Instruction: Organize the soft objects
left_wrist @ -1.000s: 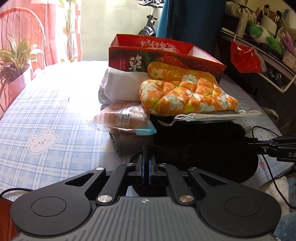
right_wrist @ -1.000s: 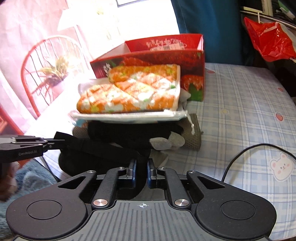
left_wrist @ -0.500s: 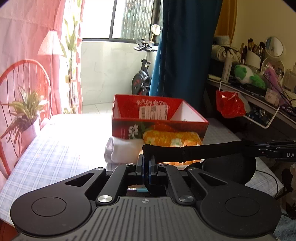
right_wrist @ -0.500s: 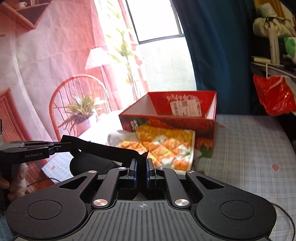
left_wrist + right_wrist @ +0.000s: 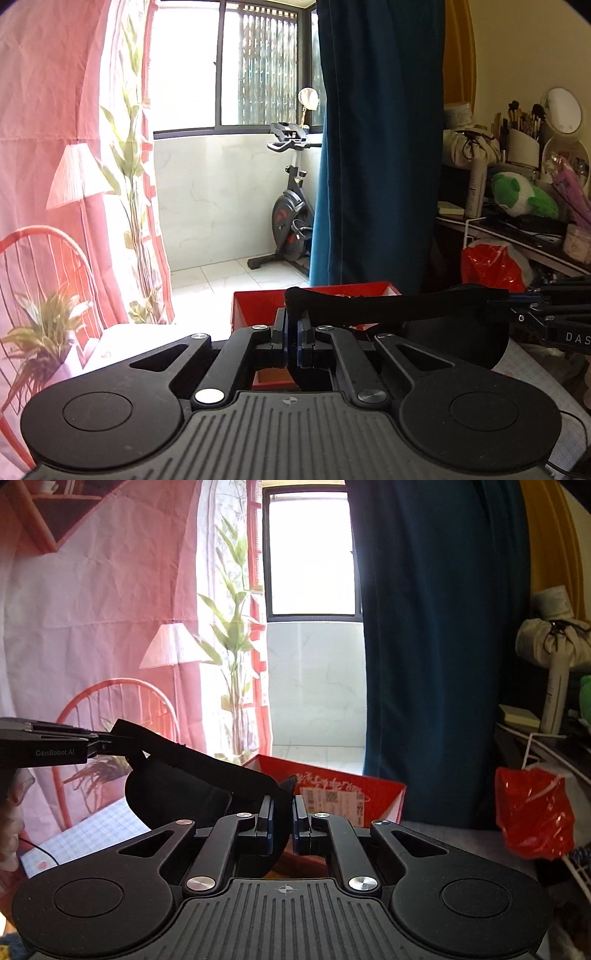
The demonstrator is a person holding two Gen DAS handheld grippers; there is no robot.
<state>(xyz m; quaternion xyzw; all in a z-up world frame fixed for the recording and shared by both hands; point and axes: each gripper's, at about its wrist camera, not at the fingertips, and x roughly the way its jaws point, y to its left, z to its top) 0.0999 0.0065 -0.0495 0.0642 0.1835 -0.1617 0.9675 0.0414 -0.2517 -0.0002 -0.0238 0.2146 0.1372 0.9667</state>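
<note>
A black soft cloth item with a strap-like band (image 5: 399, 310) hangs between my two grippers, lifted above the table. My left gripper (image 5: 294, 341) is shut on one end of the band. My right gripper (image 5: 282, 821) is shut on the other end of the same black item (image 5: 207, 786). Each gripper shows in the other's view: the right one (image 5: 546, 314) at the right edge, the left one (image 5: 55, 746) at the left edge. The open red cardboard box (image 5: 332, 786) stands just beyond and below; it also shows in the left wrist view (image 5: 258, 306).
A checked tablecloth (image 5: 92, 830) shows at lower left. A red plastic bag (image 5: 535, 812) hangs from a cluttered shelf on the right. A dark blue curtain (image 5: 376, 140), a potted plant (image 5: 40, 332) and an exercise bike (image 5: 291, 221) stand behind.
Both grippers have risen and tilted up with the black item, lifting it off the pile. The orange floral mitt, white cloth and the rest of the pile have dropped out of view.
</note>
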